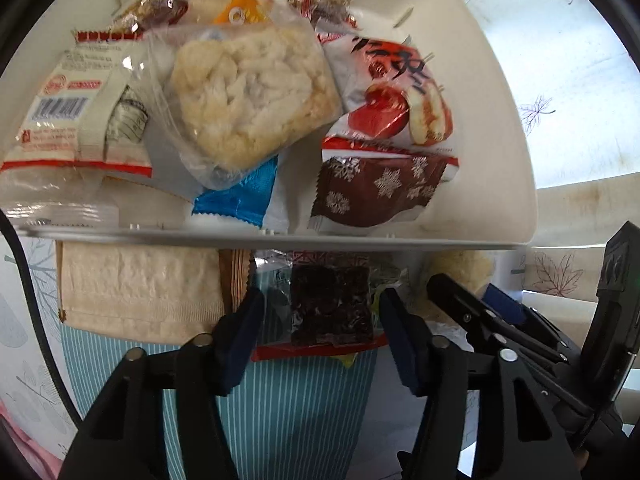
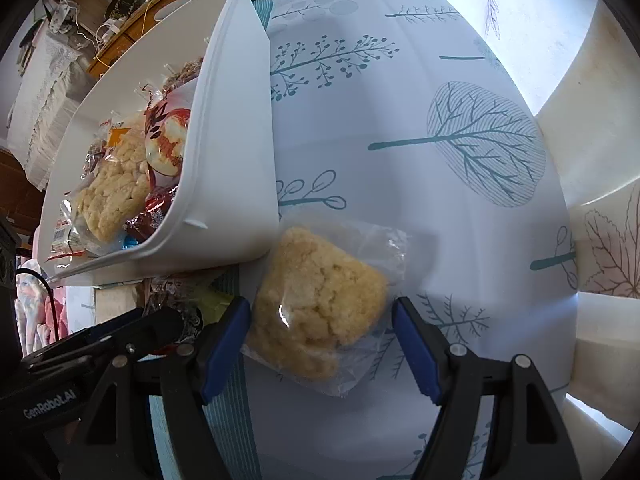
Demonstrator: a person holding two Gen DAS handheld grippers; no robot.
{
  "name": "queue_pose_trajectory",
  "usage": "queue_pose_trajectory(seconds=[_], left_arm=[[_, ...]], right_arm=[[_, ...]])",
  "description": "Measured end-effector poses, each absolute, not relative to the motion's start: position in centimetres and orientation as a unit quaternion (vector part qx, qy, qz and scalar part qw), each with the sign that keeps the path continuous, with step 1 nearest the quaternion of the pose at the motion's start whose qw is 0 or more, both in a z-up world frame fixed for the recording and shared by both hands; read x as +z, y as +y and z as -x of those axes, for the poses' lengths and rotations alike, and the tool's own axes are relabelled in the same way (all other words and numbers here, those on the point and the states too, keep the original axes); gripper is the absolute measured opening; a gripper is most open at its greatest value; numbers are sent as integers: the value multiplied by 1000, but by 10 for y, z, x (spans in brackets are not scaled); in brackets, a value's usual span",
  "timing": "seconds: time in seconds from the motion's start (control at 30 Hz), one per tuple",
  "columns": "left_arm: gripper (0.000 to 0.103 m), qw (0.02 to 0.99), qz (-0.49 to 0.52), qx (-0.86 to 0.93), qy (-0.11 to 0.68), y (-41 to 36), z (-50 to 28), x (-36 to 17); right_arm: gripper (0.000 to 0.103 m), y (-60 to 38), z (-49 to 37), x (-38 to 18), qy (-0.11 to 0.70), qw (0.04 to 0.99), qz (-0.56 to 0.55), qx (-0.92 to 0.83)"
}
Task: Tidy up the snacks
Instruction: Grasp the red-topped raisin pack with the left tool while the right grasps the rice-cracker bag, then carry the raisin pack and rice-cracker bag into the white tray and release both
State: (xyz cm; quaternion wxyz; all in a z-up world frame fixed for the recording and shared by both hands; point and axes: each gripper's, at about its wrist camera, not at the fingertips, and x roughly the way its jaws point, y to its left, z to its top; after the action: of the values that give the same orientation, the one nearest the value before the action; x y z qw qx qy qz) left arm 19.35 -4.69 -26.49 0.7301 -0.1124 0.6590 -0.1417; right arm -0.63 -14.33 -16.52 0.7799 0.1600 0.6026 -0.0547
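Observation:
A white bin [image 1: 508, 128] holds several wrapped snacks: a pale rice cake [image 1: 248, 100], a red-and-white pack [image 1: 396, 100], a brown snowflake pack [image 1: 376, 192]. My left gripper [image 1: 320, 320] is open around a dark square snack in clear wrap [image 1: 330, 304] lying on the table in front of the bin. My right gripper [image 2: 322, 332] is open around a wrapped pale rice cake [image 2: 320, 300] on the tablecloth beside the bin [image 2: 236, 152]. The right gripper also shows in the left wrist view [image 1: 500, 316].
A beige packet [image 1: 140, 292] lies left of the dark snack under the bin's rim. The tablecloth [image 2: 400, 120] has a teal tree print. A pale wall or ledge [image 2: 592, 120] is at the right. Furniture and cables stand behind the bin.

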Motion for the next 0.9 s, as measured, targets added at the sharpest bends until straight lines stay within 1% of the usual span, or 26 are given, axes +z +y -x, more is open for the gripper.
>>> queue_pose_trajectory(seconds=[0.07,0.13,0.23,0.27,0.33,0.6,0.9], left_arm=[[45,726,114,-141,664,-50,-193,-269],[43,725,119,-143,663,-50,-191,-269],[40,721,129,-148,664,-45,-189,-268],[39,720,129,-148,665,-45,-189,-269],[38,717,133,-150,668,-41,-187,-269],[38,712,140,-147,672,-36,-169,-266],[38,716,143,-149,667,-30,-115,-249]], right_arm=[[74,-142,5,-165,603,780,-157,-56],[73,-141,5,-166,606,779,-154,-58],[66,-140,5,-169,611,776,-146,-64],[61,-138,5,-169,612,775,-142,-64],[57,-136,6,-169,613,774,-142,-62],[55,-140,23,-168,632,756,-155,-75],[53,-160,51,-159,628,748,-189,-102]])
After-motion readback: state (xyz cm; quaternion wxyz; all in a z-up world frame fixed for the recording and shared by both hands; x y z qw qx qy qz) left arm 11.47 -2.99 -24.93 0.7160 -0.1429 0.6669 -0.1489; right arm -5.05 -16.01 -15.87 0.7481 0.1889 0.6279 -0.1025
